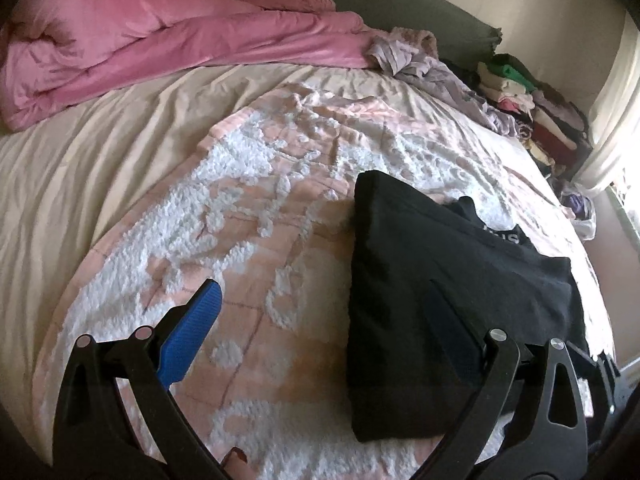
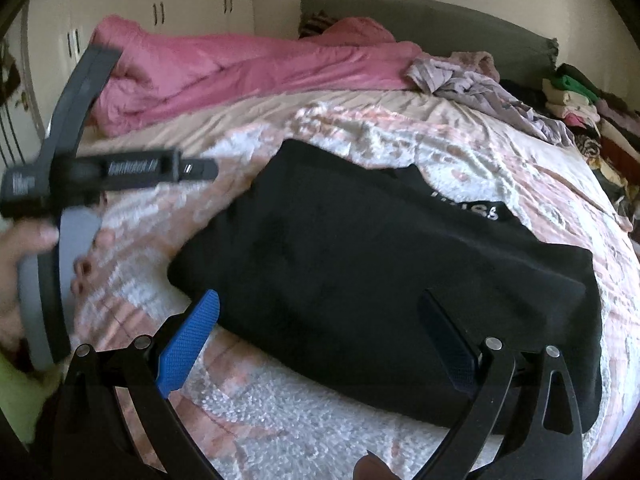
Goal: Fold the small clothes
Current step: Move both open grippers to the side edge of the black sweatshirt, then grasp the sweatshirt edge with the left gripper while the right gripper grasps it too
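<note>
A black garment [image 1: 440, 280] with white lettering lies folded flat on the pink and white fluffy blanket [image 1: 248, 216]. My left gripper [image 1: 324, 312] is open and empty, its right finger above the garment's left part, its left finger over the blanket. In the right wrist view the same black garment [image 2: 360, 264] fills the middle. My right gripper [image 2: 320, 316] is open and empty, hovering over the garment's near edge. The left gripper's body, held by a hand, shows blurred at the left of the right wrist view [image 2: 72, 200]; its fingers are not seen there.
A pink duvet [image 1: 160, 40] is bunched at the far side of the bed. A crumpled lilac garment [image 1: 432, 68] lies near the dark headboard [image 1: 400, 4]. A stack of folded clothes [image 1: 532, 108] sits at the far right. White wardrobes [image 2: 160, 8] stand behind.
</note>
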`<state>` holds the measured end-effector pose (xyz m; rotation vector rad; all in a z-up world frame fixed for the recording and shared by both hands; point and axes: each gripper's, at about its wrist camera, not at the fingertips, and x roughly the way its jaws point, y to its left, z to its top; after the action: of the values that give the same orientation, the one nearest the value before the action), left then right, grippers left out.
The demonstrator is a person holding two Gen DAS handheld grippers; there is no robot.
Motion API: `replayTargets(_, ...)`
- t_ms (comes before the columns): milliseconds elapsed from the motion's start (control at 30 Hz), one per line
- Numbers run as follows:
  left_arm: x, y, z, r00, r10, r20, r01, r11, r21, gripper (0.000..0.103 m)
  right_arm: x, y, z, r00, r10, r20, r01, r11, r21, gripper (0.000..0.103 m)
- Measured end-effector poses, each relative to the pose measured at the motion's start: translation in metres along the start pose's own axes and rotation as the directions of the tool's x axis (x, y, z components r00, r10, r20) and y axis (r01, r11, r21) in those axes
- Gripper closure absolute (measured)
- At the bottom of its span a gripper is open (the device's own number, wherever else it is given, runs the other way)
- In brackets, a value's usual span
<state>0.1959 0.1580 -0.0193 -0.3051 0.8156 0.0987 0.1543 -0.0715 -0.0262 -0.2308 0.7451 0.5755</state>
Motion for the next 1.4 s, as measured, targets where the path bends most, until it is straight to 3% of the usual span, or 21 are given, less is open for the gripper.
replayTargets(233, 0.014, -0.002, 0.007, 1.000, 0.012, -0.011, -0.012, 1.000, 0.012, 0.010, 0.020, 0.018, -0.014, 0.999, 0.009, -0.041, -0.012, 0.998, -0.060, 0.004)
replayTargets(600, 0.027, -0.012, 0.010, 1.000, 0.021, -0.022, -0.020, 0.999, 0.050, 0.010, 0.041, 0.037, -0.020, 0.993, -0.111, -0.048, 0.100, 0.978, -0.185, 0.004)
replayTargets(867, 0.034, -0.018, 0.015, 0.999, 0.026, -0.024, -0.024, 0.997, 0.077, 0.010, 0.061, 0.038, -0.018, 0.976, -0.211, -0.055, 0.192, 0.952, -0.240, 0.004)
replayTargets(1133, 0.050, -0.021, 0.018, 0.997, 0.026, -0.071, -0.020, 0.996, 0.088, 0.010, 0.070, 0.031, -0.012, 0.970, -0.241, -0.027, 0.228, 0.944, -0.238, 0.005)
replayTargets(1200, 0.056, -0.021, 0.018, 0.996, 0.011, -0.094, -0.004, 0.997, 0.077, 0.010, 0.067, 0.029, -0.011, 0.970, -0.244, -0.011, 0.235, 0.945, -0.228, 0.007)
replayTargets(1267, 0.060, -0.019, 0.018, 0.993, -0.003, -0.117, 0.010, 0.998, 0.059, 0.010, 0.062, 0.026, -0.011, 0.977, -0.213, 0.006, 0.209, 0.955, -0.212, 0.024)
replayTargets(1400, 0.062, -0.019, 0.017, 0.993, -0.007, -0.122, 0.014, 0.998, 0.058, 0.010, 0.051, 0.024, -0.010, 0.985, -0.168, 0.043, 0.173, 0.966, -0.190, 0.042)
